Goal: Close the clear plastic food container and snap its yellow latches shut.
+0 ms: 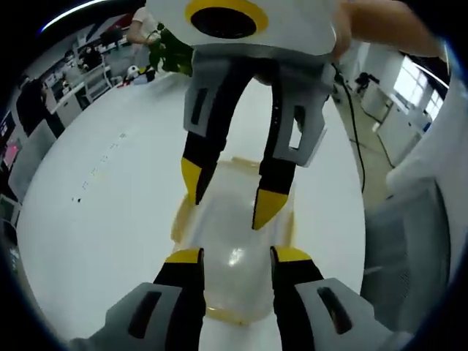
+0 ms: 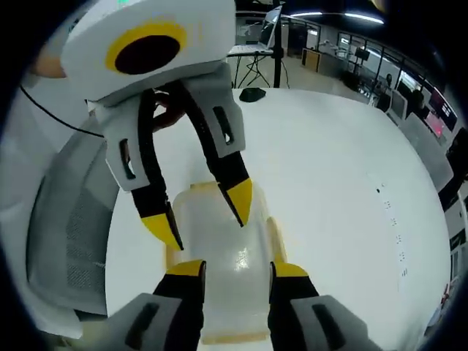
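Observation:
The clear plastic container (image 1: 235, 292) lies on the white table (image 1: 110, 212) with its lid on and pale yellow latches (image 1: 179, 216) along its edges. I cannot tell whether they are snapped down. My left gripper (image 1: 238, 256) stands open, its yellow-tipped jaws straddling the near end of the lid. My right gripper (image 1: 230, 194) comes in from the opposite end, open, tips just over the lid. In the right gripper view the container (image 2: 245, 245) sits between the open right gripper (image 2: 238, 269) and the open left gripper (image 2: 201, 212), with a latch (image 2: 276, 234) showing at its side.
A grey mesh chair (image 1: 409, 241) (image 2: 73, 241) stands close beside the table edge near the container. A green plant (image 1: 172, 51) sits at the table's far end, and a small black object (image 2: 252, 93) at the other. Wide bare tabletop (image 2: 344, 190) lies beside the container.

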`<state>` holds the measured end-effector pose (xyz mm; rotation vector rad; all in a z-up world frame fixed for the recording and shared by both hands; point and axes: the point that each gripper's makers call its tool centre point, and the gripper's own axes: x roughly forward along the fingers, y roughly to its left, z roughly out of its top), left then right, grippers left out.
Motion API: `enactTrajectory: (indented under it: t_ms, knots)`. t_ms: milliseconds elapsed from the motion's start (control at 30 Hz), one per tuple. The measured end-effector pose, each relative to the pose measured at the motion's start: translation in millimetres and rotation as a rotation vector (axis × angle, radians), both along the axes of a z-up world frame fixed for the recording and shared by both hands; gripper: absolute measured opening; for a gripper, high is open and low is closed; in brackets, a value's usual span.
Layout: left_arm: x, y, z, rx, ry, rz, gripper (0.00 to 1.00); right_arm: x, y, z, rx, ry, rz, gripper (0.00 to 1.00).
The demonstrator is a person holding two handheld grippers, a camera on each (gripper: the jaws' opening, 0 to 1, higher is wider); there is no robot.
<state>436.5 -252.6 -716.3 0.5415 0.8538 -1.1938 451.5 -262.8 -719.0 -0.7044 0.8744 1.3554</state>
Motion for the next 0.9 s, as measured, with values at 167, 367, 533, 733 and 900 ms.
enactTrajectory:
  t_ms: [167,367,533,733,900]
  knots:
    - [-3.9,0.2,-1.0,-0.003,-0.003,0.004,0.33,5.8,1.6,1.1,0.004,-0.007,-0.002,0.32]
    - [-6.7,-2.1,0.7,-0.020,0.002,0.017,0.34,8.9,4.7,-0.3,0.007,0.001,-0.002,0.33]
    - [-9.4,-2.8,3.5,-0.032,-0.001,0.029,0.38,11.7,6.4,-2.2,0.002,0.001,0.000,0.36]
    - [-14.7,-3.3,3.1,-0.039,-0.013,0.025,0.41,13.7,9.2,-4.8,0.003,0.009,0.001,0.40]
    - [-20.2,-3.6,2.2,-0.032,-0.026,0.023,0.42,11.5,11.2,-8.7,-0.005,0.026,0.025,0.41]
